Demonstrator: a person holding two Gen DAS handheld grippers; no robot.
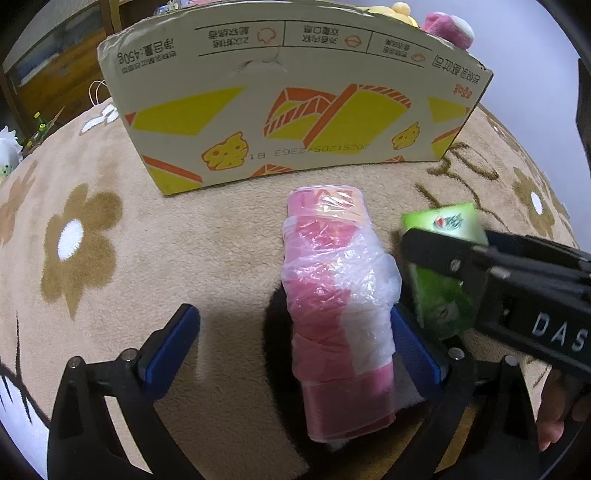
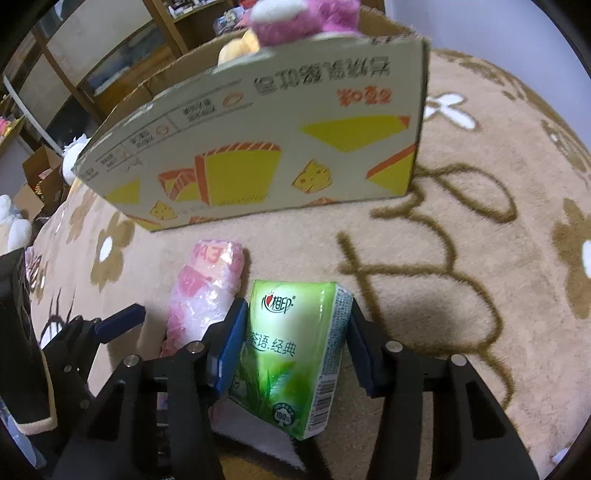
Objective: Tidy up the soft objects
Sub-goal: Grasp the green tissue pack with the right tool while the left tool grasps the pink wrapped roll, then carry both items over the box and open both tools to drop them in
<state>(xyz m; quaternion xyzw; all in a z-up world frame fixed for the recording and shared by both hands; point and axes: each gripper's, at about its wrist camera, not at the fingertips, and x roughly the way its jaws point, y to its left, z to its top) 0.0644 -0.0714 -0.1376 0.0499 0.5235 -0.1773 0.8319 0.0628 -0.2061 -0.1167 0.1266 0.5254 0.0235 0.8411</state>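
A pink roll wrapped in clear plastic (image 1: 338, 314) lies on the brown flowered blanket (image 1: 147, 251), between the fingers of my left gripper (image 1: 295, 332). The left jaws stand wide open around it; the roll lies against the right pad. My right gripper (image 2: 295, 343) is shut on a green tissue pack (image 2: 291, 354), which also shows in the left wrist view (image 1: 439, 266), held just right of the roll (image 2: 207, 291). A cardboard box (image 1: 291, 96) with yellow and orange print stands just beyond both, holding plush toys (image 2: 306, 18).
Wooden shelves and cabinets (image 2: 110, 55) stand behind the box at left. Small cardboard boxes and white plush toys (image 2: 14, 221) sit off the blanket's left edge. A purple wall rises at the back right.
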